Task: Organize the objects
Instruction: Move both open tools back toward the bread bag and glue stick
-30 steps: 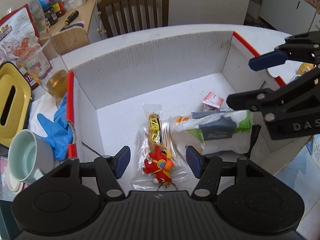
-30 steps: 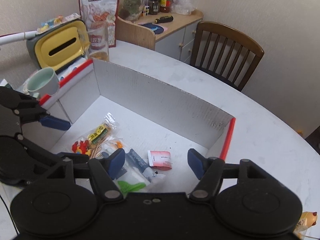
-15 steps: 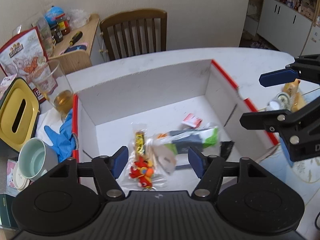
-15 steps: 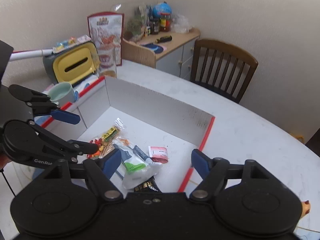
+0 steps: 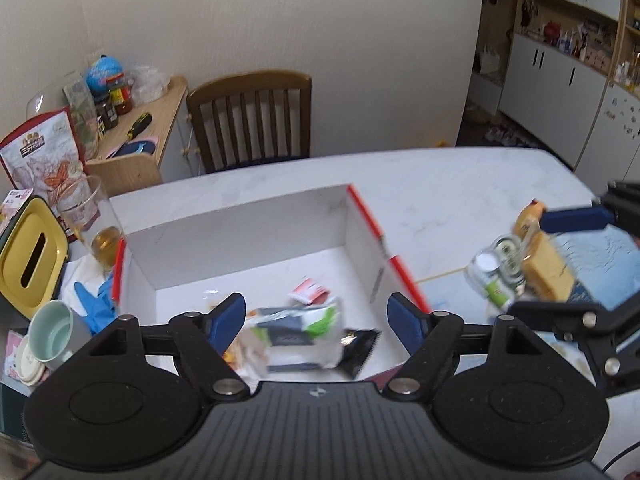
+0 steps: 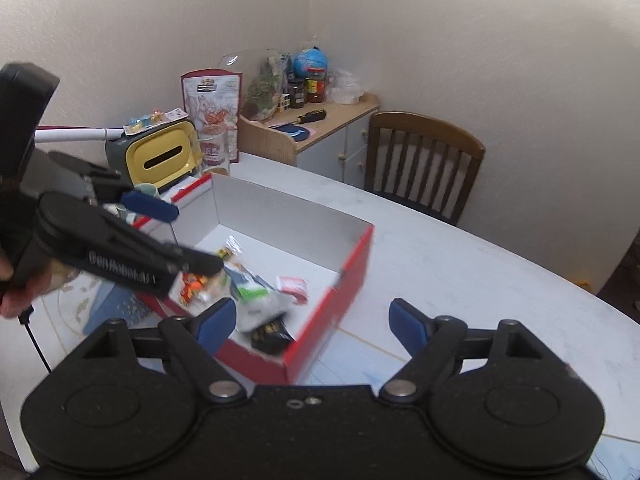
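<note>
Left wrist view: your left gripper [image 5: 316,320] hangs released at lower centre, jaws just widened, gripping nothing, so the box [image 5: 240,236] below is free to take more. Its packets [image 5: 300,332] lie jumbled and blurred.

Right wrist view: your right gripper [image 6: 306,324] is likewise released, jaws just widened, over the box's red corner at centre.

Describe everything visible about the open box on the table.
The box is shallow, open-topped and looks like cardboard: white inside, red outside and along its rim. It sits flat on the white marbled table. Loose packets lie on its floor: a white-and-green pouch, a black packet, a small red-and-white sachet and a clear bag with a red toy. A blue glove lies against its left wall. Neither tool touches it.
</note>
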